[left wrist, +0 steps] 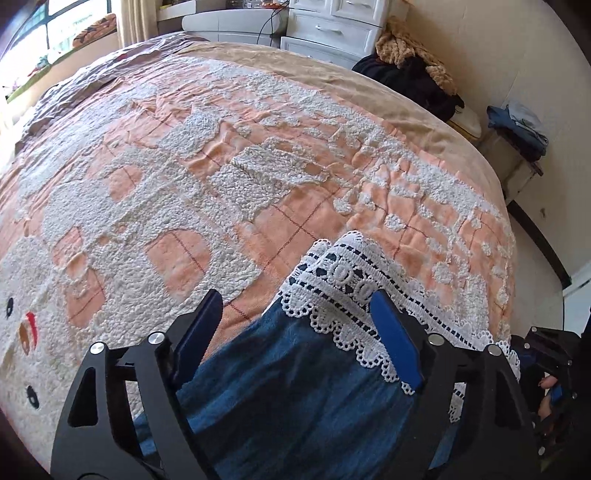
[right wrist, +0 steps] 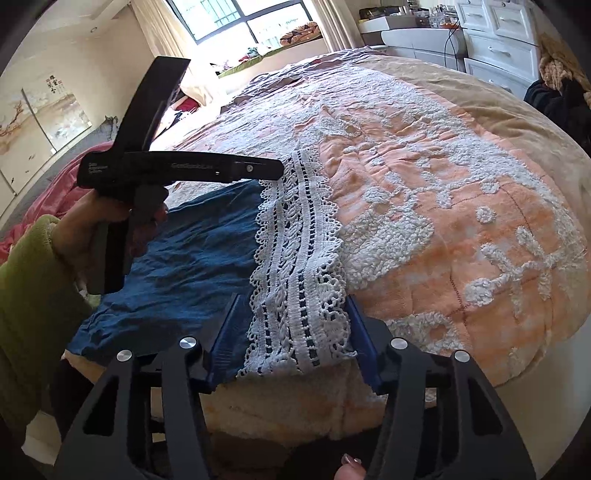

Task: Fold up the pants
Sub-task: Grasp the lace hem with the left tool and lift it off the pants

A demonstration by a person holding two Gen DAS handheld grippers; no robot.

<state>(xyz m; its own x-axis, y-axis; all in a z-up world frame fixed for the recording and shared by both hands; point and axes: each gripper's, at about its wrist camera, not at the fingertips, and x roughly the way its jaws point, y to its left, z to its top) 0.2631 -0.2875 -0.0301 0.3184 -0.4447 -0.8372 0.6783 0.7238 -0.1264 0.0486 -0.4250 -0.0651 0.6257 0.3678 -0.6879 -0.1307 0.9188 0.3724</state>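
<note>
Home bedroom, quilted bed (left wrist: 221,155), white drawer unit (left wrist: 332,26), window (right wrist: 240,18), clothes pile (left wrist: 417,70)

1 pr pants (right wrist: 192,258), 2 hand-held grippers (right wrist: 291,317), 1 bedspread (right wrist: 461,192), approx.

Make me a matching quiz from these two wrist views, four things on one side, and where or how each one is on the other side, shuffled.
Things:
1. pants
2. lace trim
3. white drawer unit
4. left gripper

Descriptions:
A. stands beyond the far end of the bed
B. open, above the blue fabric
C. blue, lying on the bedspread
D. white, along one edge of the garment, between the right gripper fingers

Pairs: 1-C, 2-D, 3-A, 4-B
</note>
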